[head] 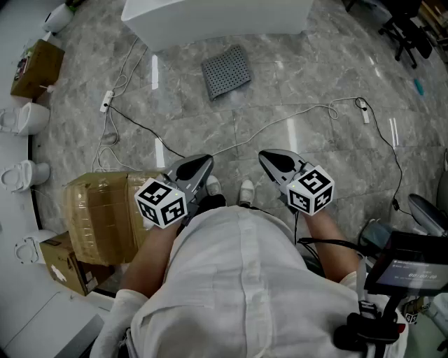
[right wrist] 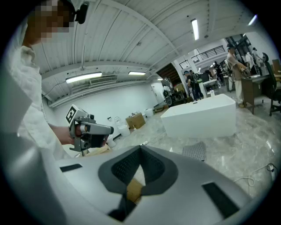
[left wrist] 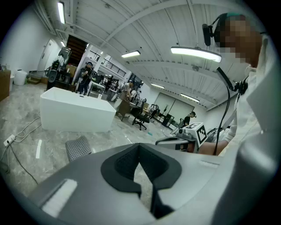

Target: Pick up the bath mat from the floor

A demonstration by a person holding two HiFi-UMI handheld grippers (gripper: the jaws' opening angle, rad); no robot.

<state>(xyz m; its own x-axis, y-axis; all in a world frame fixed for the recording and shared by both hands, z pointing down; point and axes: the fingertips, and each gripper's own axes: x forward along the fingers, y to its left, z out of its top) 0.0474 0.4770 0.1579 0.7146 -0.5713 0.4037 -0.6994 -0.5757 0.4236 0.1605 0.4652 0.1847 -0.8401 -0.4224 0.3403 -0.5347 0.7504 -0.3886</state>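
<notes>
The bath mat (head: 226, 71), a grey perforated rectangle, lies flat on the marble floor well ahead of me, just in front of a white bathtub (head: 217, 17). My left gripper (head: 198, 166) and right gripper (head: 271, 159) are held side by side at waist height above my shoes, far short of the mat. Both are shut with nothing in them. In the left gripper view the mat (left wrist: 78, 148) shows low on the left beyond the left gripper (left wrist: 139, 145). In the right gripper view the mat (right wrist: 195, 151) lies to the right of the right gripper (right wrist: 140, 147).
A tape-wrapped cardboard box (head: 105, 213) stands at my left. White cables (head: 294, 115) and a power strip (head: 106, 101) cross the floor between me and the mat. Toilets (head: 24, 117) line the left edge. A stand with a screen (head: 406, 273) is at the lower right. People stand far off.
</notes>
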